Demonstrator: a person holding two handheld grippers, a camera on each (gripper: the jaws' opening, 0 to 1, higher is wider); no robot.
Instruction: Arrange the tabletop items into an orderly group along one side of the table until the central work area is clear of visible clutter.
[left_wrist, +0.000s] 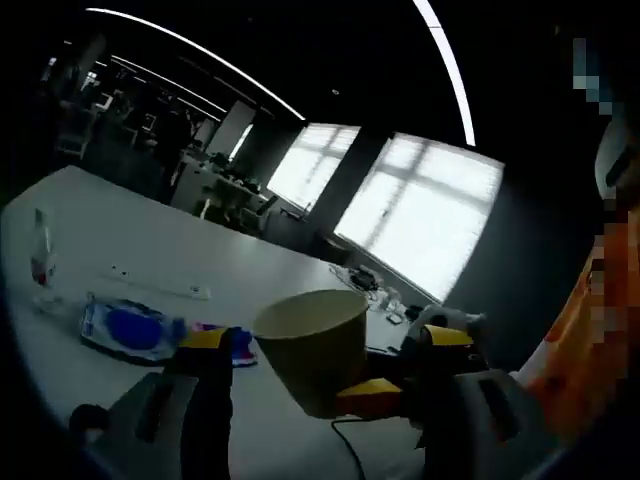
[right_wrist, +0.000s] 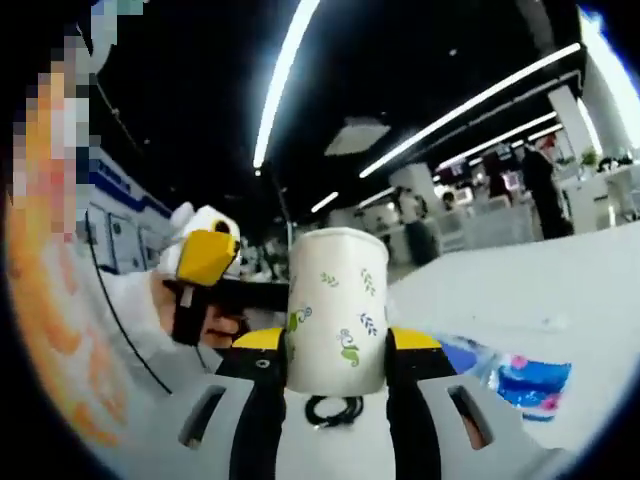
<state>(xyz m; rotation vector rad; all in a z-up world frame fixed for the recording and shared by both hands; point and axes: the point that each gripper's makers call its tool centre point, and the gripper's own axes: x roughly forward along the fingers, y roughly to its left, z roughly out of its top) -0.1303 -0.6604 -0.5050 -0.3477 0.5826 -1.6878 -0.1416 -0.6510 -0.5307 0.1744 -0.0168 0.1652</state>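
Dim, fisheye-warped frames — glaring windows (left_wrist: 420, 215) and ceiling light strips (right_wrist: 285, 75) — soft, murky edges

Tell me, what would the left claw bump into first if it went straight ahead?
Probably the paper cup: it hangs just ahead between the left claw's jaws, gripped by the right claw. Depth is unclear.

We see a cup (right_wrist: 336, 310) upright between the right gripper (right_wrist: 336, 350) jaws | the left gripper (right_wrist: 205, 262) just left of it | behind the cup on the table (left_wrist: 150, 245), a packet (left_wrist: 130, 328) lies near left | a bottle (left_wrist: 41, 262) stands further left | a strip (left_wrist: 160, 283) lies beyond the packet.
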